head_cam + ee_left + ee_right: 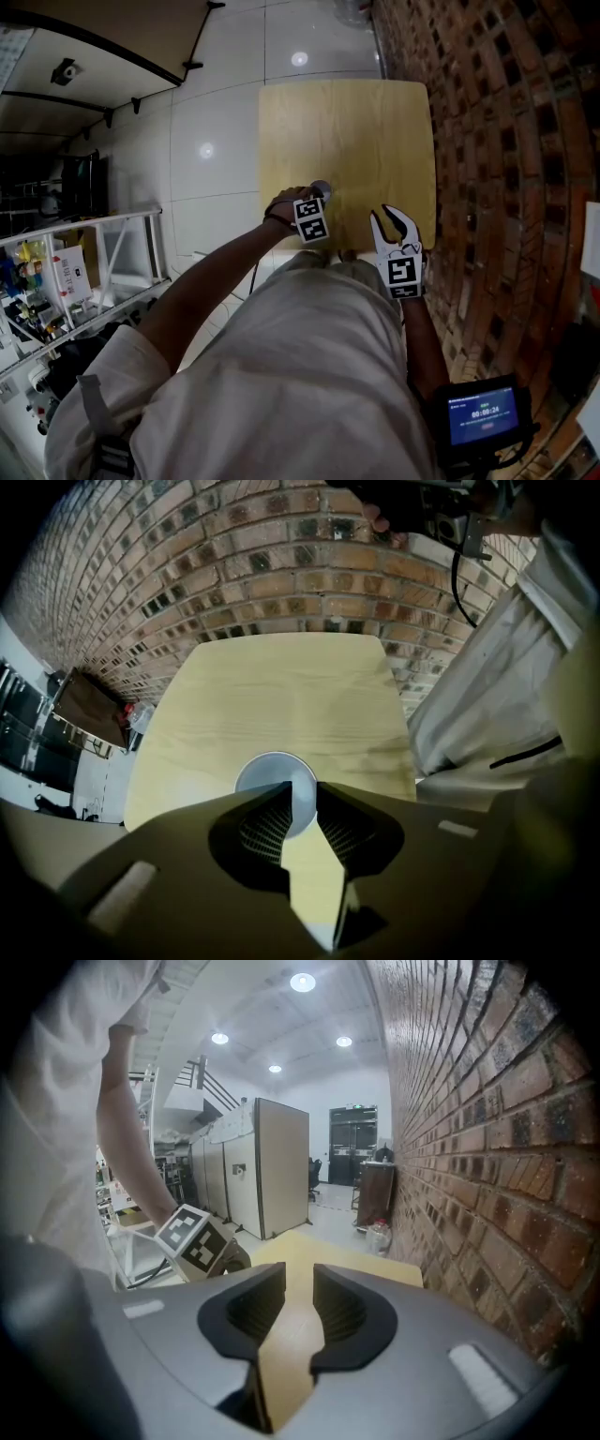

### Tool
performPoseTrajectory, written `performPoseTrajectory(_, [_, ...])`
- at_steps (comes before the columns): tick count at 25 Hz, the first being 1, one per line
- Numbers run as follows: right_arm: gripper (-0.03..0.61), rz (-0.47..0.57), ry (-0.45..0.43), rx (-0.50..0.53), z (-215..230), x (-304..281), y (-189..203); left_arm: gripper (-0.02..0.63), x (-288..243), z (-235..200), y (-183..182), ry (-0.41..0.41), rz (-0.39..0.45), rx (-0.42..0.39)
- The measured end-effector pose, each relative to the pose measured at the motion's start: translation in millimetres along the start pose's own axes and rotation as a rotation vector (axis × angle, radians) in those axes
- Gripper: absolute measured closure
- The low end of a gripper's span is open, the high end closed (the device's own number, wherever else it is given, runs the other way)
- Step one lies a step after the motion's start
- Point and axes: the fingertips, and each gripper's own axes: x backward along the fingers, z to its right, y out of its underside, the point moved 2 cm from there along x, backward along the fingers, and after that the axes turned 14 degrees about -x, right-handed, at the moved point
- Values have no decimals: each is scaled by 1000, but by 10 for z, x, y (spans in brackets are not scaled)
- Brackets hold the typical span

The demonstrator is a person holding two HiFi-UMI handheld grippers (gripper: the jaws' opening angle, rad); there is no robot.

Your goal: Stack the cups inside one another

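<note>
In the head view a pale wooden table (375,122) fills the upper middle of the frame. A brick wall (497,141) runs down its right side and glossy white floor tiles (225,112) lie to its left. A single pale cup (322,187) stands upright on the table near its lower left edge. The left claw (314,202) hangs steeply nose-down right over it, so only part of the rim shows past the claw's marker cube (311,218).

In the left gripper view the cup (272,769) is a round, light rim seen from above, just beyond the tips of the left claw (300,794). The jaws are parted with a clear gap of bare table between them. Their ribbed pads do not press on the cup, so it is released. The left jaw overlaps the cup's lower part, and the cup's right edge shows in the gap at the tips.

The right claw (386,217) is at the table's lower right edge, well apart from the cup. In the right gripper view its jaws stand open with only table wood (286,1344) between them. It holds nothing. The left claw's marker cube (195,1239) appears at that view's middle left.

A metal shelf rack (84,272) with small items stands at the far left of the head view.
</note>
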Motion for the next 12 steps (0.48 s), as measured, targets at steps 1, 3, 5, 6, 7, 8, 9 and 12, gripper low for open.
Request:
performPoseTrajectory(1, [483,0,-1,-2,25,-2,17,504,-25,0,-25,5,1,0])
performPoseTrajectory(3, [483,1,-5,-5,92,-12,63,483,-91,0,-81,16,-1,4])
performPoseTrajectory(5, [483,0,-8,-7,112,-24,79,463,-117,0,-97,23,-4,10])
performPoseTrajectory(6, [483,-1,-9,-6,100,-30,72,460,-109,1,-89,24,-5,13])
performPoseTrajectory(7, [483,-2,-11,-5,88,-34,64,460,-97,1,-79,23,-6,17])
performPoseTrajectory(8, [483,-3,-13,-5,84,-39,61,460,-90,-2,-74,20,-6,20])
performPoseTrajectory(9, [483,-3,-15,-6,87,-43,63,460,-86,-7,-73,17,-8,23])
performPoseTrajectory(12, [483,-4,-20,-5,78,-55,46,459,-40,-28,-56,7,-10,32])
